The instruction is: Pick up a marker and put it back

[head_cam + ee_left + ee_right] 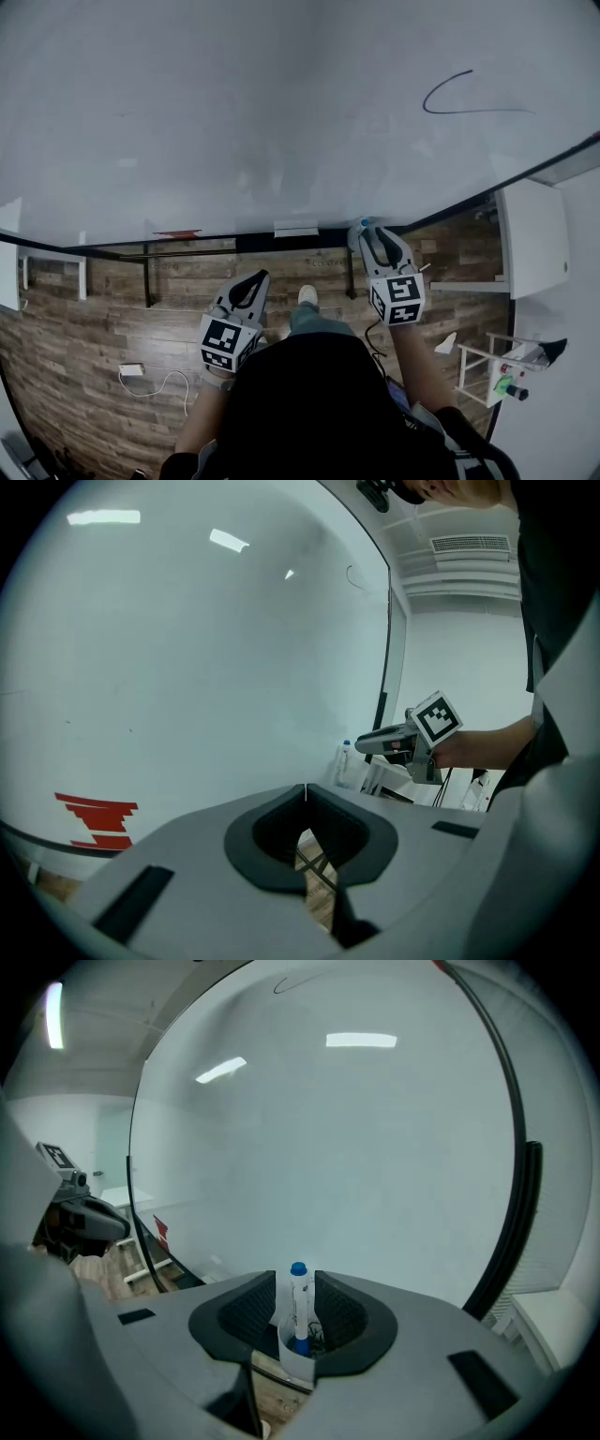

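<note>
Whiteboard wall [234, 112], wood-plank floor [84, 319] — white cabinet [534, 234]

My head camera looks steeply down the whiteboard [281, 112] to its bottom edge and the floor [94, 309], both claws in frame. My left claw [255, 281] carries a camera that faces the board and catches my right claw [367, 230] off to the side. The right claw's camera sits close by the bottom edge, looking up the board.
</note>
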A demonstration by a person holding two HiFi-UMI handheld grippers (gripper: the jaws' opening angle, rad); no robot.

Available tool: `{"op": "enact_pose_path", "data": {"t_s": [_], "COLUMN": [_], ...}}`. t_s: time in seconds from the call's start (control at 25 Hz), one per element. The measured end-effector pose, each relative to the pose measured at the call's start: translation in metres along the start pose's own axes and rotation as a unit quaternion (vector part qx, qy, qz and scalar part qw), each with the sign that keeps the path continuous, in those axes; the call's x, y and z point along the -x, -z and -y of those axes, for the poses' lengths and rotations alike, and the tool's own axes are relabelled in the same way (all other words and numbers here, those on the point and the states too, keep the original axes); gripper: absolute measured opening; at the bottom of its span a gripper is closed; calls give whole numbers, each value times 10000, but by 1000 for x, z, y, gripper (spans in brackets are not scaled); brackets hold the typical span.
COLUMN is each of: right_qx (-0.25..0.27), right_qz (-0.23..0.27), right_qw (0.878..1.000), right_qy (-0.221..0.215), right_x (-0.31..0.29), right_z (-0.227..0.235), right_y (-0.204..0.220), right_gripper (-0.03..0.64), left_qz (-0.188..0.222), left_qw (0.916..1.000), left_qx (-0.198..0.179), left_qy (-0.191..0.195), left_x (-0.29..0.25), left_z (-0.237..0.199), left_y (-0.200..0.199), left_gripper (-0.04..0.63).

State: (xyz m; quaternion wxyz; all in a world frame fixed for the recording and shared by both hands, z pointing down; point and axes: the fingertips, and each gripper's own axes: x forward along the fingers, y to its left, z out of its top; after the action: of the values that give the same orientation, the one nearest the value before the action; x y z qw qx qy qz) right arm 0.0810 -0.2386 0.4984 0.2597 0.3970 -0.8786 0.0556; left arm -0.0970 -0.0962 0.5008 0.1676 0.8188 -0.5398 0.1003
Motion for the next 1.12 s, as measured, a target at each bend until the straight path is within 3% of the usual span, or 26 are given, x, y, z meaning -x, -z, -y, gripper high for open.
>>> {"op": "enact_pose_path", "data": {"t_s": [0.76,1.12], "right_qx": [-662,-962], "right_qz": [103,123], "right_qw": [9948,9911], "right_qy": [772,914], "right_x": [100,132], "right_z": [-44,-67], "right_y": [36,57], "right_gripper": [64,49], "left_qz": [-49,-167], "left_qw": [9899,9835], "left_qx": [-513,-683], "left_qy": [1321,1665], "left_x": [-2,-4], "left_z": [45,70], "left_y": [-1,-1], "left_gripper": [21,21]}}
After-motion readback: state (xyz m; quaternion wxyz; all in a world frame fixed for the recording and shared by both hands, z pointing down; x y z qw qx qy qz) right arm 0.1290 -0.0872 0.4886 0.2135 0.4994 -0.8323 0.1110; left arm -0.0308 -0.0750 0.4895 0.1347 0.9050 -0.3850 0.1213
